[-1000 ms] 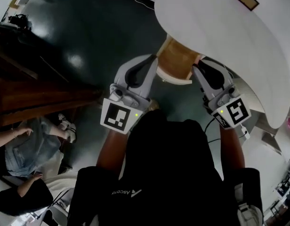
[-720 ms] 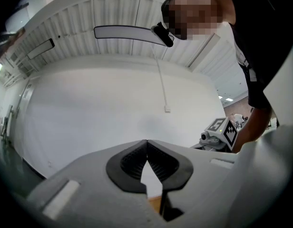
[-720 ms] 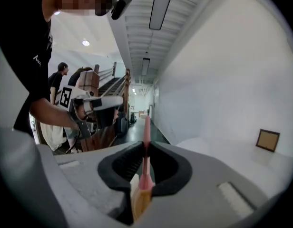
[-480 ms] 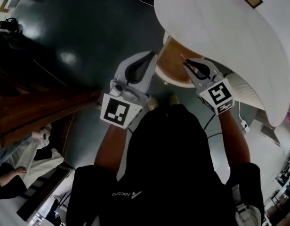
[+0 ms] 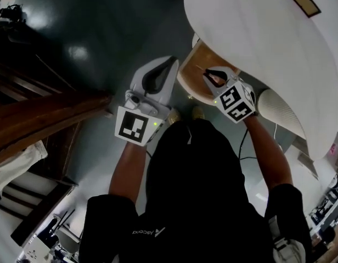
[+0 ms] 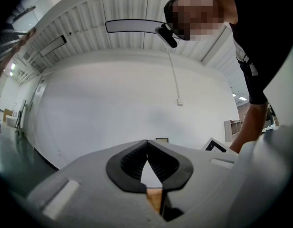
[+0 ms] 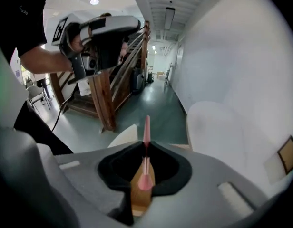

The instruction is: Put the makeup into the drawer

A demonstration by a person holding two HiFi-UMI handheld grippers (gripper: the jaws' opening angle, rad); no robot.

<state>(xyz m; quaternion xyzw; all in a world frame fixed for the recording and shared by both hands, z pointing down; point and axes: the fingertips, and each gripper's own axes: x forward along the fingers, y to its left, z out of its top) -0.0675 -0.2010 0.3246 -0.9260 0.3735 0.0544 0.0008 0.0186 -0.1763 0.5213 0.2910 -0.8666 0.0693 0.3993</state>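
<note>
A thin pink makeup pencil (image 7: 146, 129) sticks out forward from my right gripper (image 7: 146, 148), whose jaws are shut on it. In the head view that gripper (image 5: 208, 75) hangs over the open drawer (image 5: 197, 81), a wooden-lined box pulled out from under the white table (image 5: 257, 37); the pencil (image 5: 201, 69) shows only as a fine line. My left gripper (image 5: 173, 63) is just left of the drawer's edge, jaws shut with nothing between them (image 6: 147, 144). The right gripper view also shows the left gripper (image 7: 132, 25), held up at the upper left.
A dark wooden stair railing (image 5: 43, 119) runs along the left over the dark green floor (image 5: 103, 26). A small framed plaque (image 5: 307, 1) lies on the table's far side. A white ribbed object (image 5: 279, 111) stands right of the drawer.
My right gripper has swung left and turned, carrying the pink pencil in over the open drawer. The left gripper has barely moved.
</note>
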